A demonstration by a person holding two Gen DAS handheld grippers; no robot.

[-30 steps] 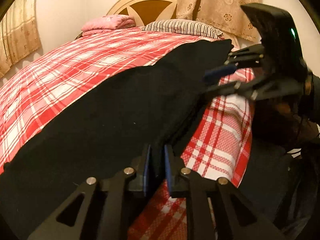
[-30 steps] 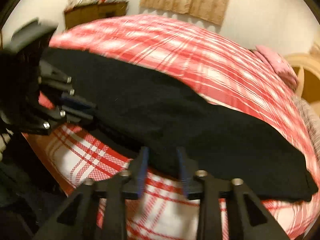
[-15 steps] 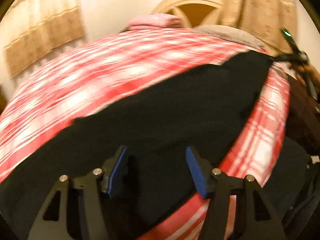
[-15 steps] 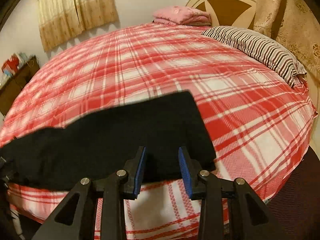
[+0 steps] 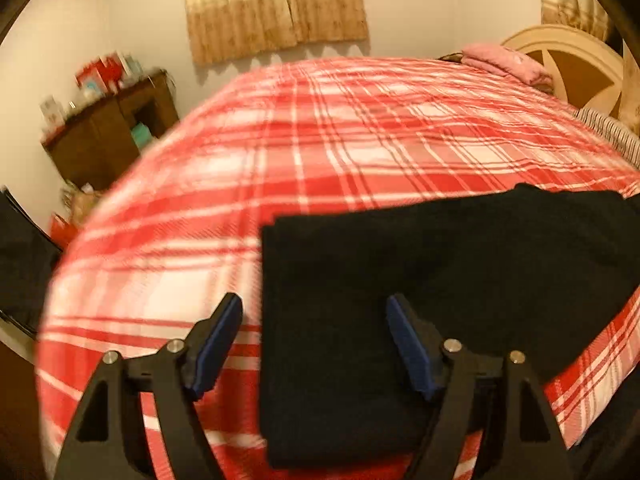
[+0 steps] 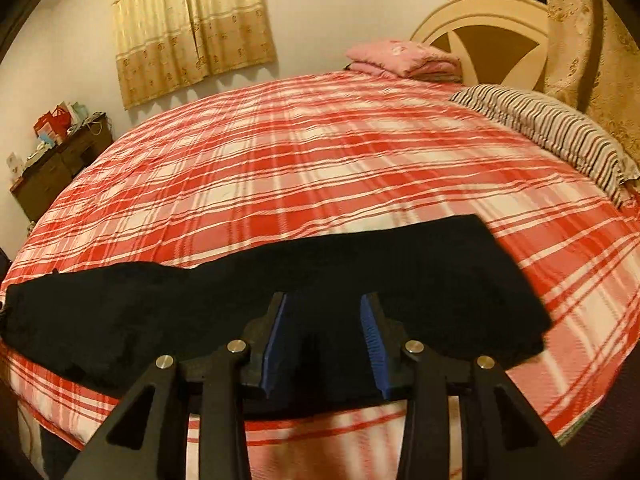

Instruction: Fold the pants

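Black pants (image 6: 280, 300) lie flat along the near edge of a bed with a red and white plaid cover (image 6: 320, 160). In the left wrist view the pants (image 5: 440, 272) end in a straight left edge. My left gripper (image 5: 314, 312) is wide open above that end, with its left finger over the cover and its right finger over the cloth. My right gripper (image 6: 324, 312) is open over the near edge of the pants, towards their right end, and holds nothing.
A striped pillow (image 6: 560, 132) and a folded pink blanket (image 6: 400, 58) lie at the head of the bed by the cream headboard (image 6: 492, 32). A dark wooden cabinet (image 5: 112, 136) with small items stands by the far wall under curtains (image 6: 192, 24).
My left gripper has opened wide, let go of the pants and swung to their left end. My right gripper has turned toward the right end and opened a little more.
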